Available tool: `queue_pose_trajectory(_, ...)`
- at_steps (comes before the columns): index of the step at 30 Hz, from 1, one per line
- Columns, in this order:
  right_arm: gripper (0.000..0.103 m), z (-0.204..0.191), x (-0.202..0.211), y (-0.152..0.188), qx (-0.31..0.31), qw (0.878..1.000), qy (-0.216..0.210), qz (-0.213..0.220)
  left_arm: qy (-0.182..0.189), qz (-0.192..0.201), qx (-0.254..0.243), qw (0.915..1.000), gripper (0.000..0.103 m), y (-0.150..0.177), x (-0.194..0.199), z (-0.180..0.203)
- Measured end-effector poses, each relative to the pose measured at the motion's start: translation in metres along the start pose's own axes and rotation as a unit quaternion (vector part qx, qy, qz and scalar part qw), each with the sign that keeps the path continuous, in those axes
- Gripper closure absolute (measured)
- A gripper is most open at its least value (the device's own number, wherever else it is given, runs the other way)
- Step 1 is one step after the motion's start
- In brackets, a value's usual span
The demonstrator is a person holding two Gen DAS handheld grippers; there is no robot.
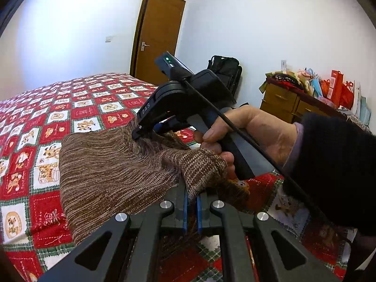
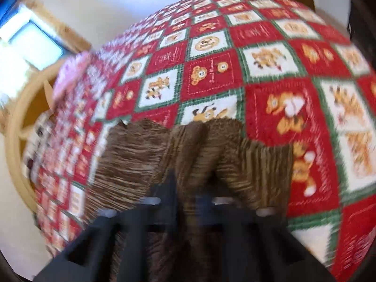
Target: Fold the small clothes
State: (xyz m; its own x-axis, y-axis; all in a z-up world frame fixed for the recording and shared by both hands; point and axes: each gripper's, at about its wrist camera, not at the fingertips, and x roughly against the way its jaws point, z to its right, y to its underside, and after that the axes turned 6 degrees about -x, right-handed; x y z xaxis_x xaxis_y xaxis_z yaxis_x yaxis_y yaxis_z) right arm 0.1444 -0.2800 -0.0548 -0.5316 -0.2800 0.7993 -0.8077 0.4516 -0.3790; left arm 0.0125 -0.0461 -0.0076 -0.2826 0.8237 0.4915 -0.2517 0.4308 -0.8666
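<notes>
A small brown ribbed knit garment (image 1: 110, 164) hangs between both grippers above the red, white and green patchwork bedspread (image 1: 47, 127). My left gripper (image 1: 192, 202) is shut on one corner of the knit, which bunches between its blue pads. My right gripper (image 1: 137, 134) shows in the left wrist view, held by a hand in a dark sleeve, shut on another edge of the knit. In the blurred right wrist view the knit (image 2: 188, 155) drapes over and between that gripper's fingers (image 2: 192, 188), above the bedspread (image 2: 282, 65).
A brown door (image 1: 157, 37) stands shut in the far wall. A black bag (image 1: 225, 70) and a wooden dresser (image 1: 282, 101) piled with red gift bags stand at the right. A pink item (image 2: 70, 75) and a curved wooden frame (image 2: 16, 127) lie at the bed's left edge.
</notes>
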Motion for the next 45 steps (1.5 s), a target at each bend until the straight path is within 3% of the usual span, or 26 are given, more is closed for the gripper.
queue_pose_trajectory(6,0.089,0.001,0.030,-0.005,0.038,0.998,-0.024,0.032,0.008,0.006,-0.029,0.9995,0.098,-0.008,-0.008,0.016)
queue_pose_trajectory(10,0.089,0.005,0.036,-0.011,0.046,0.998,-0.013,0.038,0.012,-0.008,-0.063,0.9979,0.098,-0.010,-0.023,0.031)
queue_pose_trajectory(16,0.086,0.030,0.010,-0.005,0.028,1.000,0.000,0.013,-0.003,-0.077,-0.075,0.9942,0.098,0.008,-0.055,0.040)
queue_pose_trajectory(19,0.074,0.040,0.013,-0.005,0.011,1.000,0.004,0.022,-0.009,-0.102,-0.077,0.9918,0.097,0.010,-0.058,0.044)
queue_pose_trajectory(20,0.063,0.041,0.018,-0.004,0.008,0.999,0.036,0.033,-0.004,-0.102,-0.077,0.9918,0.096,0.011,-0.053,0.044)
queue_pose_trajectory(23,0.061,0.020,0.043,0.011,0.054,0.981,0.162,0.089,0.030,-0.113,-0.058,0.9915,0.096,0.016,-0.032,0.039)
queue_pose_trajectory(25,0.061,-0.008,0.055,0.034,0.096,0.969,0.200,0.109,0.042,-0.121,-0.053,0.9904,0.096,0.022,-0.017,0.035)
queue_pose_trajectory(29,0.063,-0.050,0.082,0.089,0.129,0.978,0.131,0.103,0.045,-0.115,-0.027,0.9920,0.096,0.031,0.021,0.011)
queue_pose_trajectory(33,0.069,-0.071,0.085,0.131,0.145,0.986,0.048,0.062,-0.030,-0.105,0.033,0.9934,0.096,0.024,0.025,-0.026)
queue_pose_trajectory(36,0.076,-0.079,0.070,0.149,0.160,0.985,0.055,0.040,-0.094,-0.099,0.055,0.9890,0.096,0.019,0.017,-0.047)
queue_pose_trajectory(40,0.077,-0.068,0.048,0.163,0.147,0.986,0.079,0.002,-0.176,-0.152,0.036,0.9720,0.096,0.029,-0.015,-0.053)
queue_pose_trajectory(45,0.086,-0.052,0.049,0.169,0.142,0.985,0.094,0.000,-0.203,-0.161,0.011,0.9657,0.095,0.033,-0.019,-0.045)
